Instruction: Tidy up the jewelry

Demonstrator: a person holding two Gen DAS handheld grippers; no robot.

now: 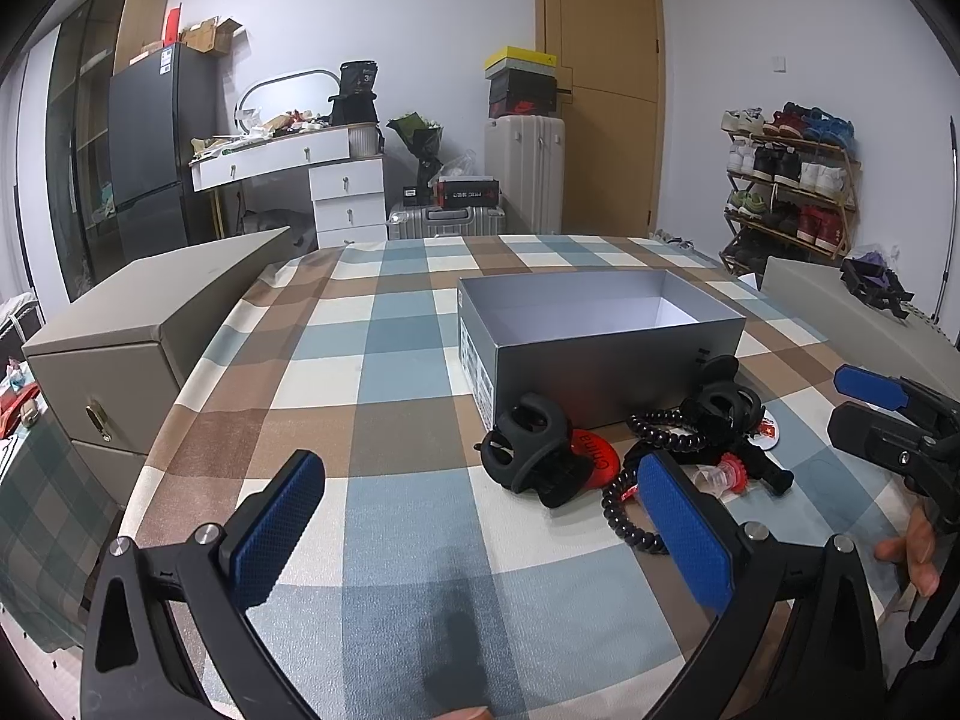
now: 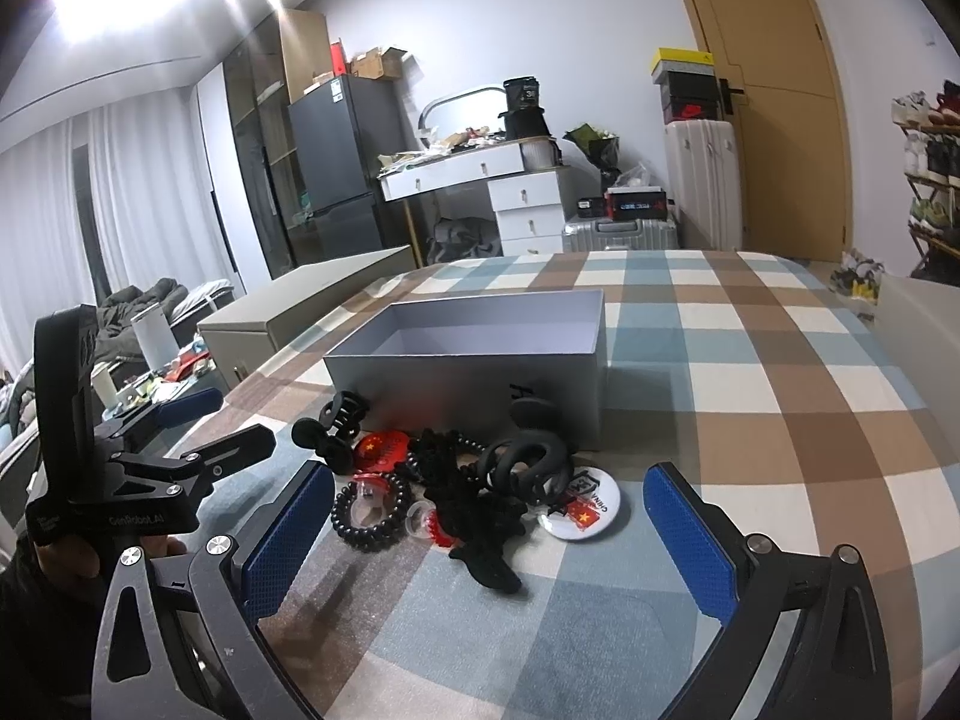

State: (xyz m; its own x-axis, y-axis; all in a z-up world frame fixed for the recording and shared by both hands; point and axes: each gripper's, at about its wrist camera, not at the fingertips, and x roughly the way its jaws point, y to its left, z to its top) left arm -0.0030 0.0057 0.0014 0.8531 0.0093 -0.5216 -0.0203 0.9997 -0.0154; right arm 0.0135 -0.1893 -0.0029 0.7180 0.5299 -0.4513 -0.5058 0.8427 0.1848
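Hovering over the checked desk [image 2: 750, 372], both hand-held grippers, left [image 1: 480, 516] and right [image 2: 489, 516], had their fingers apart, holding nothing. Clips [image 2: 528, 468], hair ties [image 2: 369, 510] and badges [image 2: 585, 510] lay heaped against the empty grey box [image 2: 480, 360].

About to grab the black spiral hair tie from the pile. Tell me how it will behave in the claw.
The black spiral hair tie looks like a springy coil, so it will probably stretch and sag rather than hold shape. It seems light for its size. It lies against the black fabric bow and a clear red-trimmed piece, so lifting it may drag those along.
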